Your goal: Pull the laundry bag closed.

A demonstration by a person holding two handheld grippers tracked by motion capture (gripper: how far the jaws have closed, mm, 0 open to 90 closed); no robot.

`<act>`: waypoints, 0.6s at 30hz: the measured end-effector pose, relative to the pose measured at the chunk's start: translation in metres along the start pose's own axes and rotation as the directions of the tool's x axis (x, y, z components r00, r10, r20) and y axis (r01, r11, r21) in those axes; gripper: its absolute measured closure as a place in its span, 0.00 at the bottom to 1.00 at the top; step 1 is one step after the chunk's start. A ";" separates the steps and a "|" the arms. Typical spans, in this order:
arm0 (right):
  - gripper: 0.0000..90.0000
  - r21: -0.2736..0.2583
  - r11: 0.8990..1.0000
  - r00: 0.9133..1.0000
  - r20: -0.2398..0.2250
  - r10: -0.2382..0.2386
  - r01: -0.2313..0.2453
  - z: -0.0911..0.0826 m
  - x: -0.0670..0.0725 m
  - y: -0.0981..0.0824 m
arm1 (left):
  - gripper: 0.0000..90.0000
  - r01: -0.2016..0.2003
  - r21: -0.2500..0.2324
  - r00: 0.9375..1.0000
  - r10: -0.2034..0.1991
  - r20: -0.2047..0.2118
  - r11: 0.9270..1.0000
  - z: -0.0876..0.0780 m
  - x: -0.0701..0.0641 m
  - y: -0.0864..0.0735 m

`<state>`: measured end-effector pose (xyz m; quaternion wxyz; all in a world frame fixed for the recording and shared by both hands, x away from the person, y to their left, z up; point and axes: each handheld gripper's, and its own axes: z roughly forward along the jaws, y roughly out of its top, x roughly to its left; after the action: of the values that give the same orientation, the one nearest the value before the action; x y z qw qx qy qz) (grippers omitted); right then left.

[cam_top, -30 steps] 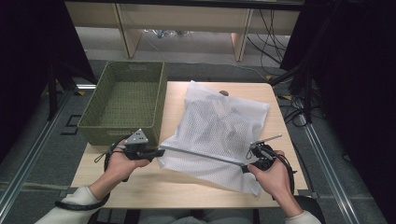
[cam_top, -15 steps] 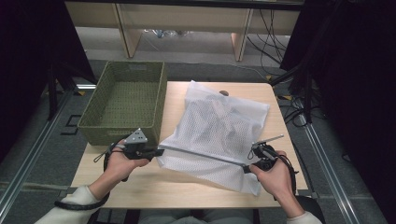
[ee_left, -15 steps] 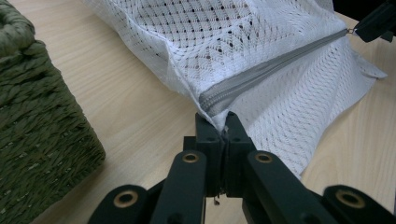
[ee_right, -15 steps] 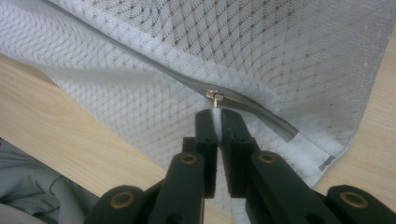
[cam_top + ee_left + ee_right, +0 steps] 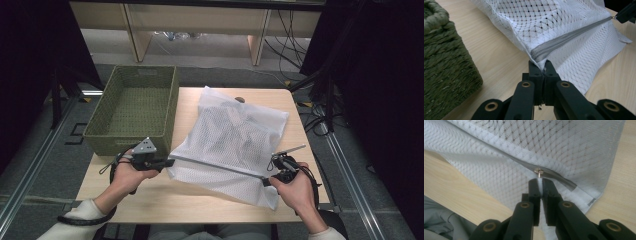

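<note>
Unmoved since before: left claw [image 5: 543, 69] clamped on mesh laundry bag [image 5: 235, 135] corner, right claw [image 5: 540, 185] pinching zipper pull [image 5: 538, 172], zipper taut between low hands over bench [image 5: 150, 195].

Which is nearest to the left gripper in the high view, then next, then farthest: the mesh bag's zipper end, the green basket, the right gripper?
1. Zipper end of the mesh bag: clamped in the left gripper, just to its right.
2. Green basket: close behind, on the table's left.
3. Right gripper: farthest, at the zipper's other end.
</note>
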<state>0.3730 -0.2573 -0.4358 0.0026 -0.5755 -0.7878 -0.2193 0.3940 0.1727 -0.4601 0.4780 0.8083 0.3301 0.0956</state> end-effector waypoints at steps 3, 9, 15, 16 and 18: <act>0.97 0.003 1.000 1.000 -0.003 -0.004 0.004 0.000 -0.001 0.000 | 0.98 0.004 0.003 1.000 -0.004 0.000 1.000 -0.002 0.001 0.000; 0.97 0.004 1.000 1.000 -0.003 0.007 -0.007 -0.001 -0.001 0.000 | 0.98 0.011 -0.004 1.000 -0.011 0.003 1.000 -0.001 0.000 0.000; 0.97 0.007 1.000 1.000 0.006 0.007 -0.007 -0.002 -0.004 -0.001 | 0.98 0.004 -0.001 1.000 -0.004 -0.002 1.000 -0.002 0.002 -0.001; 0.97 0.003 1.000 1.000 0.008 0.010 -0.010 -0.003 -0.005 -0.002 | 0.98 0.007 -0.003 1.000 -0.007 -0.001 1.000 -0.002 0.002 -0.001; 0.97 0.007 1.000 1.000 0.005 0.013 -0.013 -0.004 -0.006 -0.002 | 0.98 0.006 0.002 1.000 -0.006 -0.006 1.000 -0.002 0.002 -0.001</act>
<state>0.3722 -0.2641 -0.4347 0.0040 -0.5812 -0.7848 -0.2152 0.3941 0.1756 -0.4598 0.4766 0.8074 0.3341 0.0965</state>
